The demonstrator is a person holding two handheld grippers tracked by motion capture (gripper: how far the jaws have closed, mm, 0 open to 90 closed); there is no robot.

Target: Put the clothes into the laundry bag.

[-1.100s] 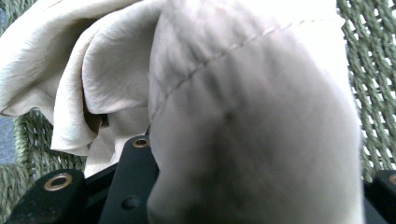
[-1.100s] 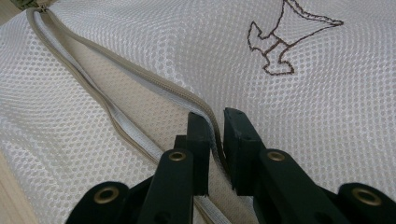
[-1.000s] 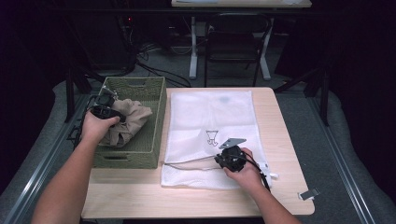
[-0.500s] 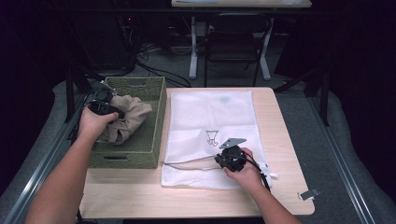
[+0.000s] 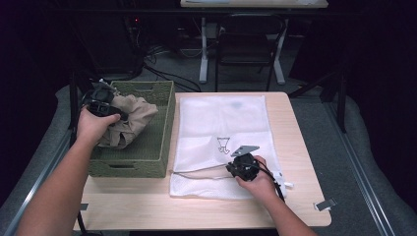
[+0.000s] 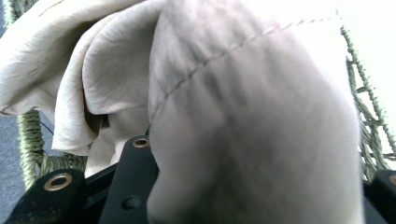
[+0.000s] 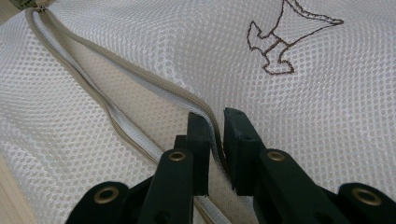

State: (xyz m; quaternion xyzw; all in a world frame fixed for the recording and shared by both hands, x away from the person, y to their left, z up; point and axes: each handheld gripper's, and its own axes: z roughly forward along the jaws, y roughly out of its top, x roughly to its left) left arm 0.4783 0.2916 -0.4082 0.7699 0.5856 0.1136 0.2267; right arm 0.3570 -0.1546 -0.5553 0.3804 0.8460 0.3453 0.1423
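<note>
We have the left claw point(image 5: 102, 100) clamped on the crumpled beige cotton garment point(image 5: 129, 123), and it has climbed over the last second: the hand point(image 5: 93, 125) now sits higher and nearer the far left corner of the green woven rectangular basket point(image 5: 162, 128) at nine o'clock on the bench. The cloth is coming up with it. Most of the garment still hangs inside the basket, a fold draped toward the middle, so we judge the lift as only just begun.

From the left gripper view we see the beige fabric point(image 6: 243, 121) bunched thick across the black jaws, a stitched seam running over the top, and basket weave point(image 6: 32, 135) behind. That grip looks deep and secure to us.

Over at five o'clock nothing has moved. The right claw point(image 5: 242, 166) stays put on the near edge of the white mesh zip laundry bag point(image 5: 226, 118), which lies flat across the middle of the pale wooden bench point(image 5: 305, 196). In the right gripper view the claw point(image 7: 215, 135) is pinched on the grey zip edge point(image 7: 140, 77) of the mesh, and the zip gapes open toward the basket side. The brown embroidered motif point(image 7: 285, 42) sits just beyond.

So we read it this way: one hand holds the mouth ready, the other is bringing the garment out, and the carry across toward three o'clock comes next.
</note>
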